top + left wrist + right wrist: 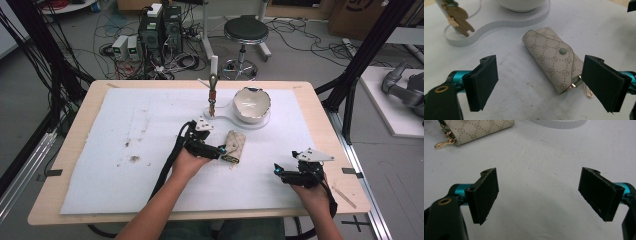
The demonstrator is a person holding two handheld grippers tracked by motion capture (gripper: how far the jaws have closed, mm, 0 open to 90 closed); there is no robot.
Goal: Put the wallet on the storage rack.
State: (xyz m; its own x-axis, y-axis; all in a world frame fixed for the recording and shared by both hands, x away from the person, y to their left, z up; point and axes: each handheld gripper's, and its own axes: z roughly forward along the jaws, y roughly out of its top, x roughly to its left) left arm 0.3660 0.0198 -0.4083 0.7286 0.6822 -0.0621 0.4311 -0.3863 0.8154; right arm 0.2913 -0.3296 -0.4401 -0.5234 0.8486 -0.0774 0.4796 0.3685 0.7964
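Note:
A beige monogram key pouch (235,146) (552,58) lies flat on the white mat, its snap flap closed and a gold clasp sticking out at its near end. My left gripper (220,150) (540,85) is open, jaws either side of the pouch's near end without touching it. A corner of the pouch (474,130) with the gold clasp appears at the top left of the right gripper view. My right gripper (276,171) (540,196) is open over bare mat, at the front right, with nothing between its jaws.
A white stand (250,122) (506,22) behind the pouch carries a white bowl (252,104) and a post with a hanging brown key fob (212,95) (459,17). The mat (125,145) has dark smudges on its left side. A stool (245,31) and cables are beyond the table.

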